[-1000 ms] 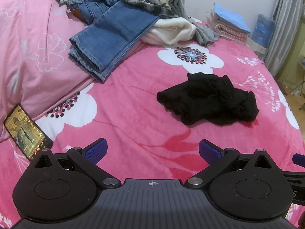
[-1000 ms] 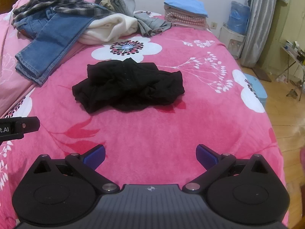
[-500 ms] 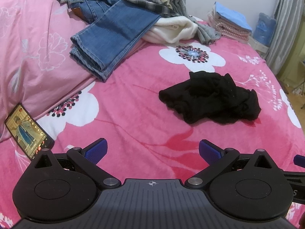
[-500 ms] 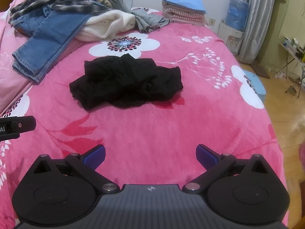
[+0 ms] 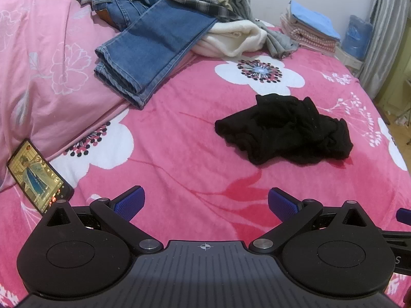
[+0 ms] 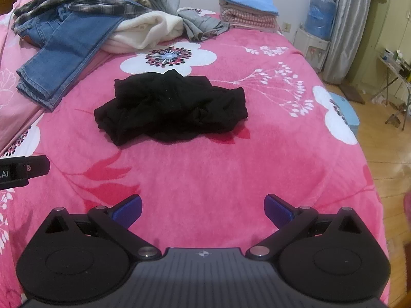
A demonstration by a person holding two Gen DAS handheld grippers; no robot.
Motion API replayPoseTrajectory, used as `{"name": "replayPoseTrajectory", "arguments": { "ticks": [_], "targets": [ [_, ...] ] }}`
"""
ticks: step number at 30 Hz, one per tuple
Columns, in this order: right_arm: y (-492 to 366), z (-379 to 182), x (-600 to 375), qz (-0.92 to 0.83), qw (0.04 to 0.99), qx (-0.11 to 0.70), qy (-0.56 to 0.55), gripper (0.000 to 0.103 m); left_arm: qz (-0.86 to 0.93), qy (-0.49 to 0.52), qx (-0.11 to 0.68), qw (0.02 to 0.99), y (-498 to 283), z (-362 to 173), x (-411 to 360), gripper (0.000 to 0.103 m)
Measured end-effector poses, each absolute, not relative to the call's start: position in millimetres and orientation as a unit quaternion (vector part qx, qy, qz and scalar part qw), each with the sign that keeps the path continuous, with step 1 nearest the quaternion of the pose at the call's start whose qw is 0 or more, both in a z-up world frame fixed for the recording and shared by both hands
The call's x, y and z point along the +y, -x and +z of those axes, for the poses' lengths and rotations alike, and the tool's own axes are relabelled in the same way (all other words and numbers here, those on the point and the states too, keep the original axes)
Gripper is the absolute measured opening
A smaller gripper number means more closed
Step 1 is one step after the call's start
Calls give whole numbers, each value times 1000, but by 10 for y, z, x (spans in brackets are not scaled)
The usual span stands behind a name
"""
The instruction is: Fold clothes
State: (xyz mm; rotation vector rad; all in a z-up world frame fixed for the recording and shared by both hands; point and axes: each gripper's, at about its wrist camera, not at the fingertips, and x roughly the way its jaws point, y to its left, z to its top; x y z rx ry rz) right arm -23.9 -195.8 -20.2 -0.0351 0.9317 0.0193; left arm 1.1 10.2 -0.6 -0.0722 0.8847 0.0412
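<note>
**Both grippers empty above bed; black garment unfolded**

Left gripper (image 5: 205,201) and right gripper (image 6: 203,209): jaws spread wide, nothing held, both clear of the pink floral bed blanket (image 6: 205,169). Crumpled black fabric garment (image 6: 170,107) lies mid-bed, ahead of both grippers (untouched). Lit smartphone (image 5: 38,175) rests at left. Beyond: folded blue denim jeans (image 5: 154,51), cream fleece garment (image 6: 143,33), stacked folded towels (image 6: 248,9).

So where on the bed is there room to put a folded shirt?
Bare blanket lies between the black garment and both open claws, left claw and right claw. Also right of the garment, toward the bed's edge. The far end is crowded: jeans, white fleece, folded stack.
</note>
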Motion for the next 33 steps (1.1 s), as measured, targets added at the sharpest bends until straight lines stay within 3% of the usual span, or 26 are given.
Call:
{"name": "replayPoseTrajectory", "arguments": {
  "ticks": [22,33],
  "targets": [
    [232,-192,-1949,7,893,449,16,103,20,35,429,902,-8,-37,107,103],
    [199,-174,-2013,16,901,432,33,103,-25,46,386,921,-104,-22,59,103]
  ]
}}
